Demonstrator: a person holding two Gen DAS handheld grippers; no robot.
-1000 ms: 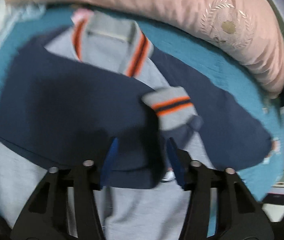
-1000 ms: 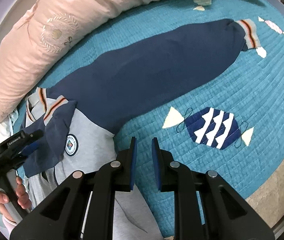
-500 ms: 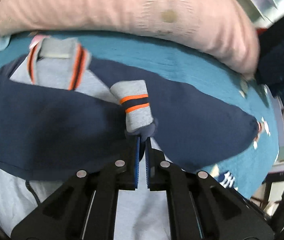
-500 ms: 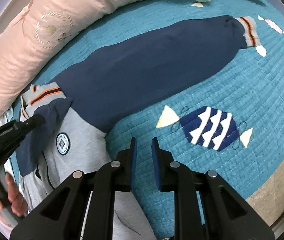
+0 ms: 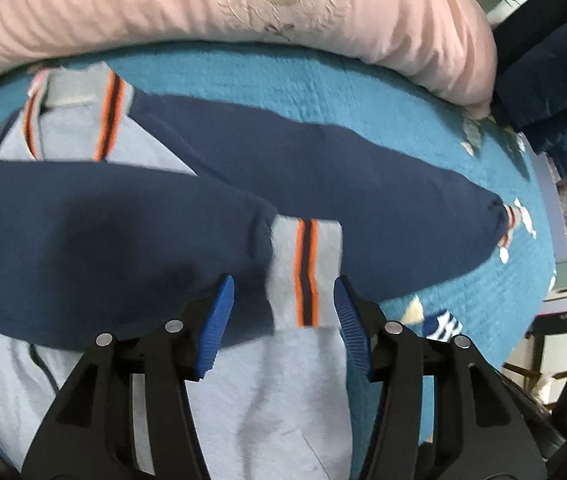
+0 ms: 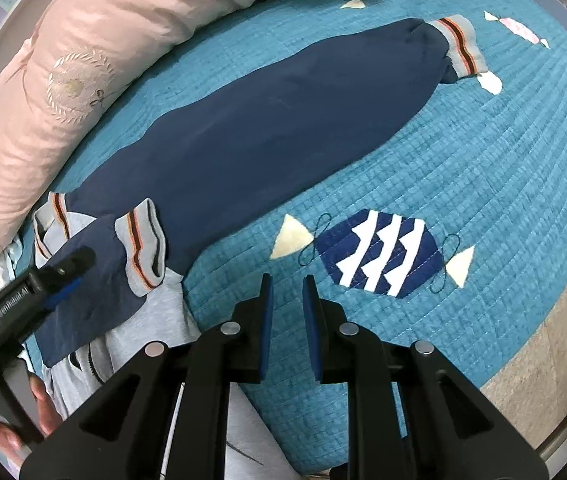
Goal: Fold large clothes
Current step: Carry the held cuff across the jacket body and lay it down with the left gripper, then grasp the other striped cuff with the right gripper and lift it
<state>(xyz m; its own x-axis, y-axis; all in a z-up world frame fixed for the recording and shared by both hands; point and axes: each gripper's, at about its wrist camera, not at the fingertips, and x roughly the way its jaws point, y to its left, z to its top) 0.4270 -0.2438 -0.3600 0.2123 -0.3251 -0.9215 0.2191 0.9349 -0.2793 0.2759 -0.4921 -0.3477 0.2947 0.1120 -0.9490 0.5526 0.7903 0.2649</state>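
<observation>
**Left sleeve dropped across the chest, right sleeve next**

Half a second ago our left tongs [image 5: 281, 312] were pinched on the cuff [image 5: 303, 272]; now the jaws are opening, and the cuff sits between them with neither pad pressing it. The left sleeve [image 5: 103, 240] lies folded across the jacket [image 5: 267, 396] chest, cuff near the far edge of the body. We judge that fold as placed.

Right tongs [image 6: 286, 308] are unchanged: jaws nearly together with a narrow gap, nothing in it, hovering over the blue quilt [image 6: 463, 168] just beside the jacket's edge. The right sleeve [image 6: 263, 132] lies stretched out flat on the quilt, its cuff well apart from the tongs, up toward the far side. Likely next: reach for that cuff and bring it in.
</observation>
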